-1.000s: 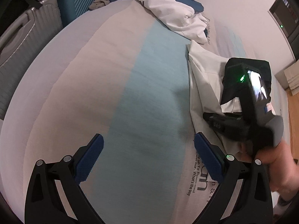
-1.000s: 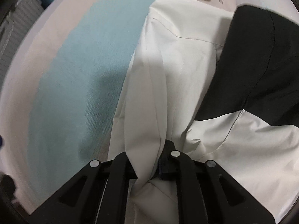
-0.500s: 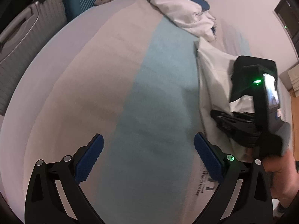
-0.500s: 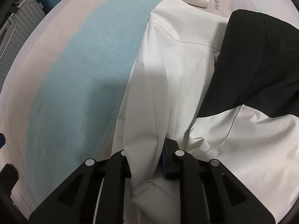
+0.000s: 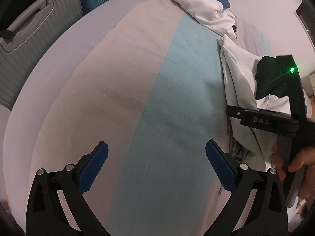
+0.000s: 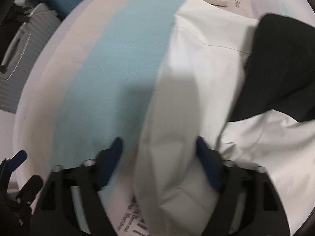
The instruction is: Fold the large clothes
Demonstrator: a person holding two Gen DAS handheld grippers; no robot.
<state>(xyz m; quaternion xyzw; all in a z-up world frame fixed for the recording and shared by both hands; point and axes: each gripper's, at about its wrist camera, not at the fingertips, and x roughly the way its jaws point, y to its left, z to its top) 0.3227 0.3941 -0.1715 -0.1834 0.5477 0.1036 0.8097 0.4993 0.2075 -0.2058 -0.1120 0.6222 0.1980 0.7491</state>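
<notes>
Right wrist view had the white-and-black fabric garment [image 6: 196, 90] lying flat along the right side of the bed, its folded edge running down between the right gripper [image 6: 159, 153]'s blue pads. Those jaws were opening, pads clear of the cloth on both sides, so I'd guess a fold had just been laid down there. Over on the left wrist view, the left gripper [image 5: 156, 155] hung with its fingers spread wide and nothing between them, above the pale bedsheet with a light blue stripe [image 5: 173, 102], probably just waiting. A crumpled heap of white and navy clothes [image 5: 196, 5] sat at the far end.
</notes>
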